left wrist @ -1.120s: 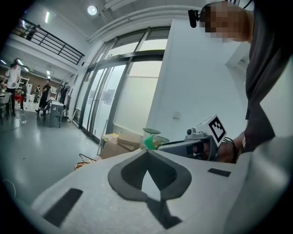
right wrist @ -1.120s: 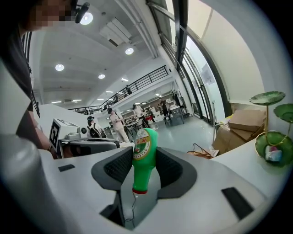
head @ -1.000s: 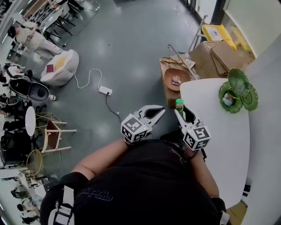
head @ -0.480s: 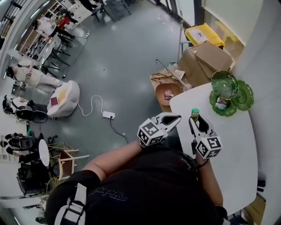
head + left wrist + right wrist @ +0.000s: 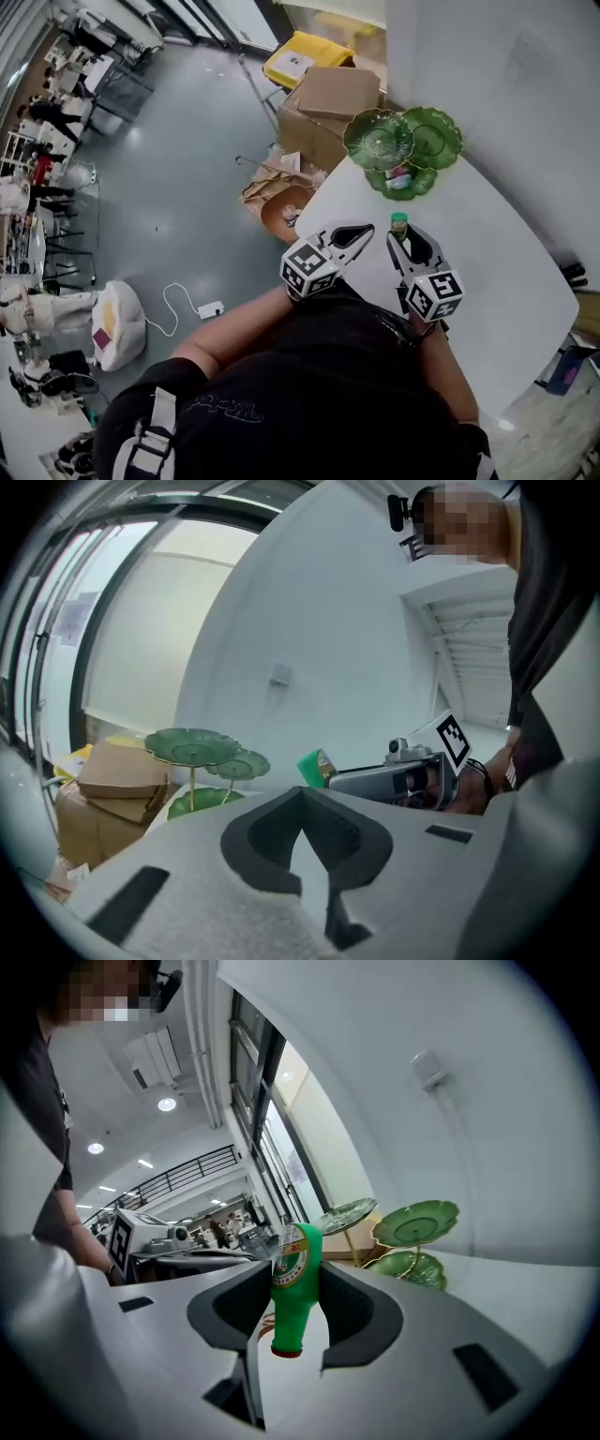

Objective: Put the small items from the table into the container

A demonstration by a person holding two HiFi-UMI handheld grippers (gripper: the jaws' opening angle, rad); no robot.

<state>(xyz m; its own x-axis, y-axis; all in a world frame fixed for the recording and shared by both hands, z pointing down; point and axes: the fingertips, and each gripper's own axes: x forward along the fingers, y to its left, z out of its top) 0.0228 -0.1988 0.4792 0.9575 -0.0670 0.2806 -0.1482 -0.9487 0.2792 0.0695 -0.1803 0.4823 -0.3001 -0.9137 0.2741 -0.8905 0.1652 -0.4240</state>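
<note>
A small green bottle (image 5: 399,223) with a round label is clamped in my right gripper (image 5: 401,236), held above the white table (image 5: 497,272); in the right gripper view the bottle (image 5: 292,1283) hangs neck-down between the pads. My left gripper (image 5: 366,232) is shut and empty, hovering beside the right one near the table's left edge. The container is a green lotus-leaf tiered dish stand (image 5: 403,155) at the table's far end, a short way beyond both grippers. Its lowest dish holds a few small items (image 5: 401,178). The stand (image 5: 192,747) and the bottle (image 5: 317,766) also show in the left gripper view.
Cardboard boxes (image 5: 328,98) and a yellow crate (image 5: 302,58) sit on the floor past the table's far-left corner, with a brown bowl (image 5: 281,214) beside them. A white wall (image 5: 506,75) runs behind the stand. The table edge lies just under my left gripper.
Both grippers, the right still carrying the bottle, have come in over the table and closer to the green stand. The head camera has swung toward the wall.
</note>
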